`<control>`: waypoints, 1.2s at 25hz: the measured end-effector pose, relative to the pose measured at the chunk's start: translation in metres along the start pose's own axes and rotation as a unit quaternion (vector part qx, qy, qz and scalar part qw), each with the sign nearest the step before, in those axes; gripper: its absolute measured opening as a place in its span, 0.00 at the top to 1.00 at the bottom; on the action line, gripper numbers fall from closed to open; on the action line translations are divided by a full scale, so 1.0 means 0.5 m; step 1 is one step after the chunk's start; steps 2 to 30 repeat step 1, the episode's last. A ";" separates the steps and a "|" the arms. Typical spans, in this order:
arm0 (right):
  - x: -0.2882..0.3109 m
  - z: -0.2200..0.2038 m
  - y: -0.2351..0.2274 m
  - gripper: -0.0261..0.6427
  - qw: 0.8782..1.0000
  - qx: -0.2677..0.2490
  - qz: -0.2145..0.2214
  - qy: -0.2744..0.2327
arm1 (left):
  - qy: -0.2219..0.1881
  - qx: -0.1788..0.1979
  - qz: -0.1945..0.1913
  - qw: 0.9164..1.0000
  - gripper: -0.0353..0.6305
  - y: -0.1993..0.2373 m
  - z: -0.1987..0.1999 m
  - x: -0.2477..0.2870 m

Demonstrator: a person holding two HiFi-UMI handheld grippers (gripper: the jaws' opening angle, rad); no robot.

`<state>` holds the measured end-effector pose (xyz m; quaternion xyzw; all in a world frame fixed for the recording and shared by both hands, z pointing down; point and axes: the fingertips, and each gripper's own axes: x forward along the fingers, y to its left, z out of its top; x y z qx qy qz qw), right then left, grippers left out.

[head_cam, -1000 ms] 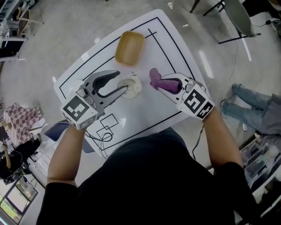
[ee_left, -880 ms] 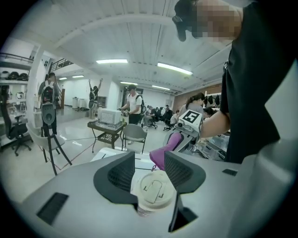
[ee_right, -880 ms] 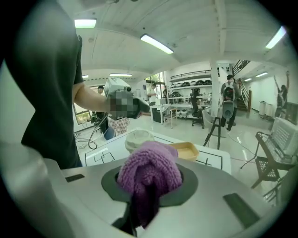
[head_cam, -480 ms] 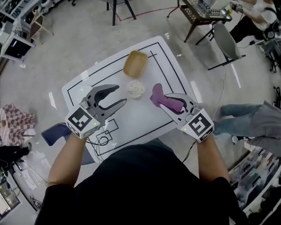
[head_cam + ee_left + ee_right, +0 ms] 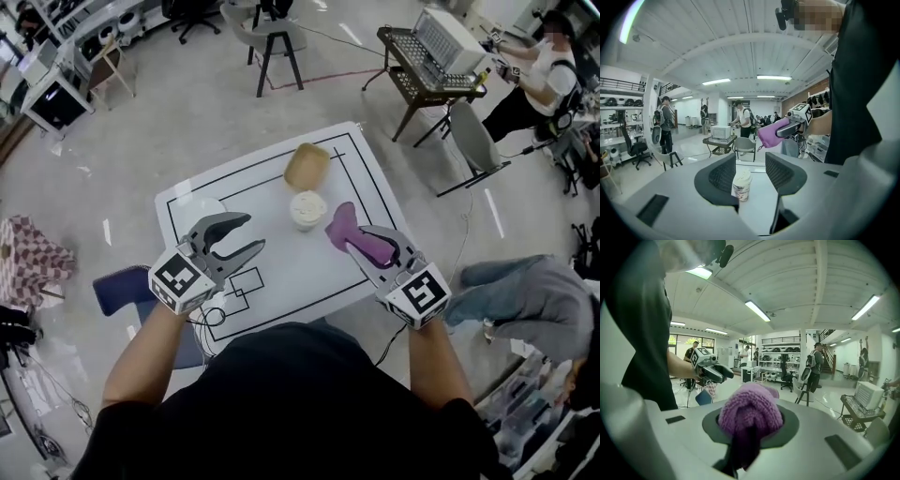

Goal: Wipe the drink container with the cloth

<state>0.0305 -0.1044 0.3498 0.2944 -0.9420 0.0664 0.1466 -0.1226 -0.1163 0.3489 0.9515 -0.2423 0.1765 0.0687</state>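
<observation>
The white drink container (image 5: 307, 208) stands upright on the white table (image 5: 281, 274), beyond both grippers and apart from them. My left gripper (image 5: 252, 234) hovers to its near left, open, with nothing between its fingers. In the left gripper view the container (image 5: 741, 184) shows past the open left gripper (image 5: 751, 171), standing on the table further off. My right gripper (image 5: 362, 240) is shut on a purple cloth (image 5: 349, 228), to the near right of the container. The cloth (image 5: 750, 414) bulges out of the shut right gripper (image 5: 751, 428) and hides the fingertips.
A tan bowl (image 5: 307, 166) sits just behind the container. A black cable (image 5: 217, 311) hangs over the table's near edge. A blue seat (image 5: 118, 287) stands at the left, a grey chair (image 5: 472, 134) and a cart (image 5: 441, 58) at the back right, a person (image 5: 539, 70) beyond.
Both grippers have drawn back from the container and risen; the left fingertips, earlier right at it, now stand apart. The cloth stays in the right gripper. The head view has pulled up and away.
</observation>
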 end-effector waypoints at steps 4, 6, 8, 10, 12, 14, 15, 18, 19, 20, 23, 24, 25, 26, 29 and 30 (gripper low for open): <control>-0.004 0.006 0.013 0.81 1.000 0.004 -0.008 -0.002 | -0.002 0.002 -0.001 1.000 0.62 -0.010 -0.003 -0.017; -0.004 0.006 0.013 0.81 1.000 0.004 -0.008 -0.002 | -0.002 0.002 -0.001 1.000 0.62 -0.010 -0.003 -0.017; -0.004 0.006 0.013 0.81 1.000 0.004 -0.008 -0.002 | -0.002 0.002 -0.001 1.000 0.62 -0.010 -0.003 -0.017; -0.004 0.006 0.013 0.81 1.000 0.004 -0.008 -0.002 | -0.002 0.002 -0.001 1.000 0.62 -0.010 -0.003 -0.017; -0.004 0.006 0.013 0.81 1.000 0.004 -0.008 -0.002 | -0.002 0.002 -0.001 1.000 0.62 -0.010 -0.003 -0.017; -0.004 0.006 0.013 0.81 1.000 0.004 -0.008 -0.002 | -0.002 0.002 -0.001 1.000 0.62 -0.010 -0.003 -0.017; -0.004 0.006 0.013 0.81 1.000 0.004 -0.008 -0.002 | -0.002 0.002 -0.001 1.000 0.62 -0.010 -0.003 -0.017; -0.004 0.006 0.013 0.81 1.000 0.004 -0.008 -0.002 | -0.002 0.002 -0.001 1.000 0.62 -0.010 -0.003 -0.017; -0.004 0.006 0.013 0.81 1.000 0.004 -0.008 -0.002 | -0.002 0.002 -0.001 1.000 0.62 -0.010 -0.003 -0.017; -0.004 0.006 0.013 0.81 1.000 0.004 -0.008 -0.002 | -0.002 0.002 -0.001 1.000 0.62 -0.010 -0.003 -0.017; -0.004 0.006 0.013 0.81 1.000 0.004 -0.008 -0.002 | -0.002 0.002 -0.001 1.000 0.62 -0.010 -0.003 -0.017; -0.004 0.006 0.013 0.81 1.000 0.004 -0.008 -0.002 | -0.002 0.002 -0.001 1.000 0.62 -0.010 -0.003 -0.017; -0.004 0.006 0.013 0.81 1.000 0.004 -0.008 -0.002 | -0.002 0.002 -0.001 1.000 0.62 -0.010 -0.003 -0.017; -0.004 0.006 0.013 0.81 1.000 0.004 -0.008 -0.002 | -0.002 0.002 -0.001 1.000 0.62 -0.010 -0.003 -0.017; -0.004 0.006 0.013 0.81 1.000 0.004 -0.008 -0.002 | -0.002 0.002 -0.001 1.000 0.62 -0.010 -0.003 -0.017; -0.004 0.006 0.013 0.81 1.000 0.004 -0.008 -0.002 | -0.002 0.002 -0.001 1.000 0.62 -0.010 -0.003 -0.017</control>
